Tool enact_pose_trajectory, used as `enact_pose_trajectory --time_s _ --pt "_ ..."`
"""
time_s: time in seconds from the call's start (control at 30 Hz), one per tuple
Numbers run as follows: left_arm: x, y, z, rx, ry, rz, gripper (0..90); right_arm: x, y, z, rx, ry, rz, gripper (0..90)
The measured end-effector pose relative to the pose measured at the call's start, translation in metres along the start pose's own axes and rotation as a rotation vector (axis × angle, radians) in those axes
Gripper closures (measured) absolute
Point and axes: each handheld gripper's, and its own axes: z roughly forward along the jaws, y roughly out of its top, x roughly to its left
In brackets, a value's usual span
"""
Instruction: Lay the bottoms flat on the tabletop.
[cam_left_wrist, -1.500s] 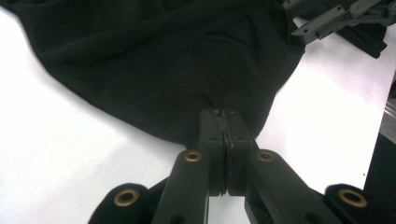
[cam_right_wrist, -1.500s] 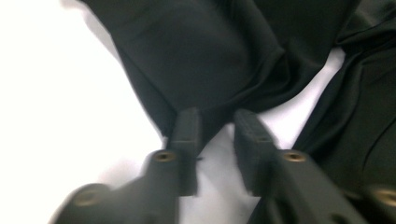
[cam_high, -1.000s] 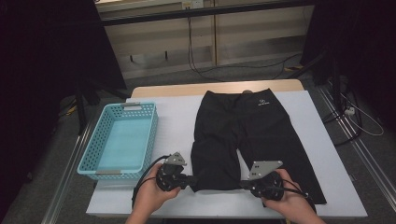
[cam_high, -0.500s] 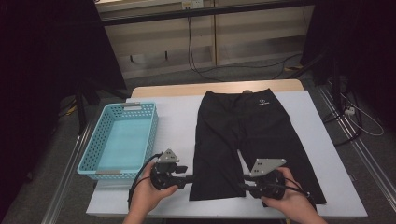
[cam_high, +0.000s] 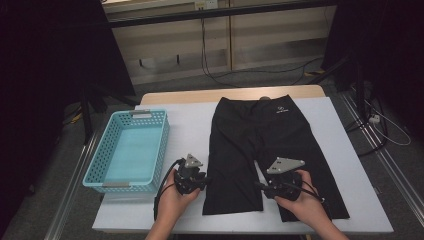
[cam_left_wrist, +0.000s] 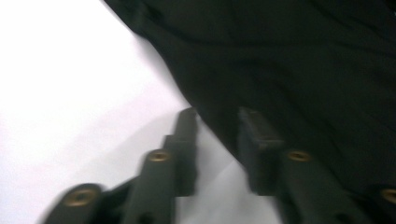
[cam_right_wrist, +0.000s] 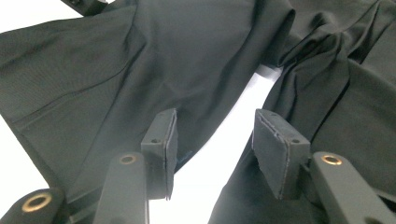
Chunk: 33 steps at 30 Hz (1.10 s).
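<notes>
Both grippers shifted inward: left gripper (cam_high: 204, 181) narrowing at shorts (cam_high: 260, 145) edge, right gripper (cam_high: 261, 186) widening, ungripped

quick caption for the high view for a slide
Two hand-held grippers, left gripper and right gripper, flank one leg of black shorts beside a blue basket.
</notes>
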Motion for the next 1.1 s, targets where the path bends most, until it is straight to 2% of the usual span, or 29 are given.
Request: enact_pose_trajectory --time_s 0.03,0.13,0.23,0.4,0.5,0.77,1.0,1.1 --pt "-0.001 0.001 0.001 0.003 -0.018 -0.009 81.3 0.000 0.000 0.000 -0.001 0.000 0.002 50.7" --pt "-0.002 0.001 0.001 0.007 -0.028 -0.014 89.6 -0.002 -0.001 -0.001 -0.004 -0.008 0.007 50.7" --pt "0.001 0.000 -0.002 0.014 -0.054 -0.046 90.0 -0.002 -0.001 -0.001 -0.004 -0.010 0.008 50.7" --pt "0.015 -0.004 -0.015 -0.006 -0.044 -0.098 90.0 -0.002 -0.003 0.000 0.001 -0.009 0.007 50.7" --pt "0.018 -0.006 -0.016 -0.019 -0.035 -0.099 90.0 -0.002 -0.003 0.001 0.004 -0.008 0.010 50.8" --pt "0.019 -0.008 -0.012 -0.006 -0.027 -0.092 89.9 0.005 -0.001 0.009 0.025 0.009 -0.010 52.2" --pt "0.020 -0.009 -0.013 -0.013 0.007 -0.086 89.9 0.005 -0.002 0.012 0.039 0.010 -0.008 54.5" --pt "0.018 -0.008 -0.016 -0.042 -0.020 -0.084 84.1 0.006 -0.003 0.014 0.047 0.013 -0.010 55.0"
